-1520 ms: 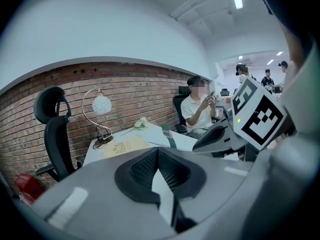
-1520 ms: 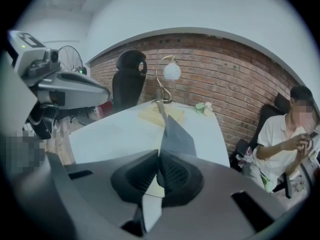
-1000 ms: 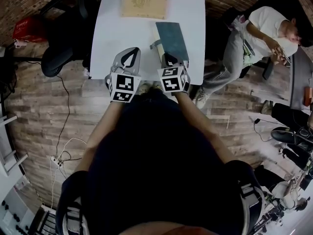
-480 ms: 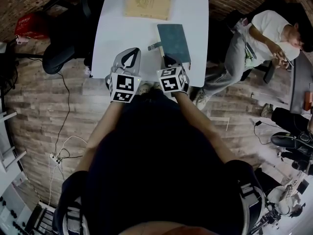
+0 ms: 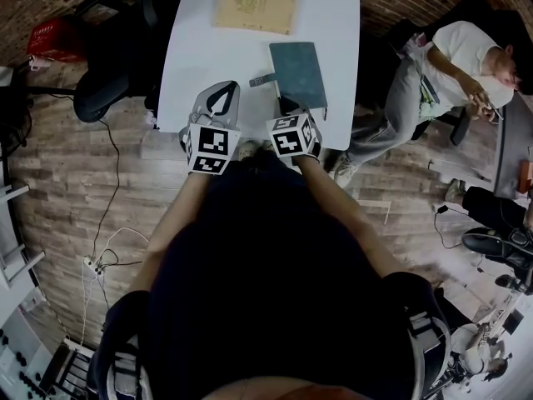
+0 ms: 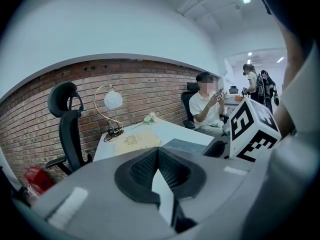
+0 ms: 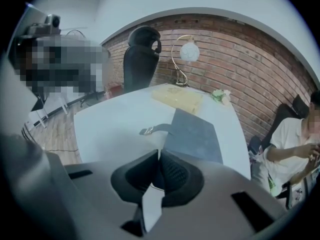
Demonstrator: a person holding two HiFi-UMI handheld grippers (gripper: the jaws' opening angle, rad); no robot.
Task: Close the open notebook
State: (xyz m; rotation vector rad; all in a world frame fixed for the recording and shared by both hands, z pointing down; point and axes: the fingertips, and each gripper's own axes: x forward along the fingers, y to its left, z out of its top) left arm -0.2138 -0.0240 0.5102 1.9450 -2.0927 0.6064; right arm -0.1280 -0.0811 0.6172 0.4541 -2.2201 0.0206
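Observation:
A dark teal notebook lies flat with its cover down on the white table, right of the middle. Its strap trails loose to the left. In the right gripper view the notebook and strap lie just beyond my right gripper. That gripper is shut and empty, hovering at the notebook's near end. My left gripper is shut too, empty, over bare table to the left of the strap. From the left gripper the notebook shows to the right.
A tan booklet lies at the far end of the table, by a globe lamp. A black office chair stands left of the table. A seated person is close to the table's right edge.
My right gripper has sunk a little toward the notebook's near end. The left gripper and the notebook have stayed where they were.

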